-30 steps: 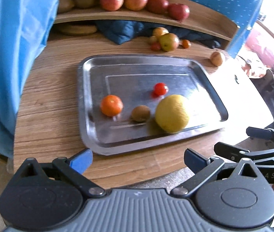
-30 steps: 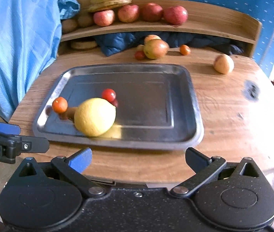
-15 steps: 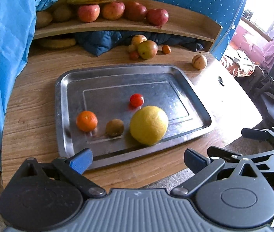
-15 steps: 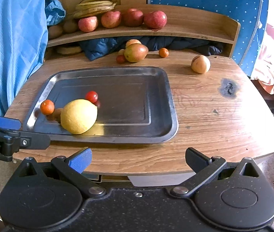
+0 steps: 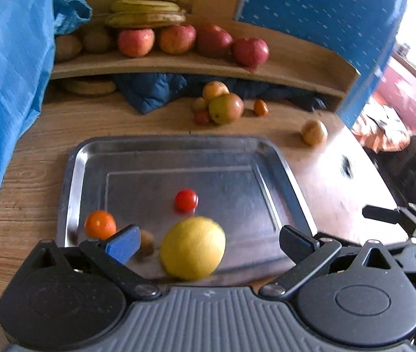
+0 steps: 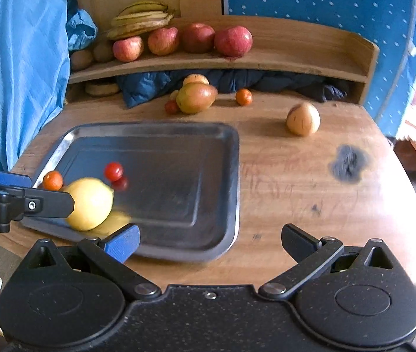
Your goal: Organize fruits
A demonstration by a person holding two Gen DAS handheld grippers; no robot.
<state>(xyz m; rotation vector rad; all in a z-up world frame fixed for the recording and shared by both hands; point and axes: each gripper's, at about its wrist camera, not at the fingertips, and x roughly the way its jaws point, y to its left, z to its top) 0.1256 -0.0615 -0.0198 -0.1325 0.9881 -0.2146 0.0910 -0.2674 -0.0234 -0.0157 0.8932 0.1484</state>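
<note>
Both grippers hold nothing, fingers spread wide: the left gripper [image 5: 208,240] and the right gripper [image 6: 209,239]. Since a moment ago both have moved in toward the tray [image 5: 178,146]. The lemon [image 5: 192,249] now sits at the left gripper's 12 o'clock, likely the next pick. Loose fruit [image 6: 196,96] waits beyond the tray's far edge.

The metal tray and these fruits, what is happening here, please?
A person holds a hand-held gripper in each hand; the left hand-held gripper and the right hand-held gripper are both open and hold nothing. The metal tray on the wooden table carries a yellow fruit, a small orange, a tomato and a brown fruit. More fruit lies loose behind the tray.
</note>
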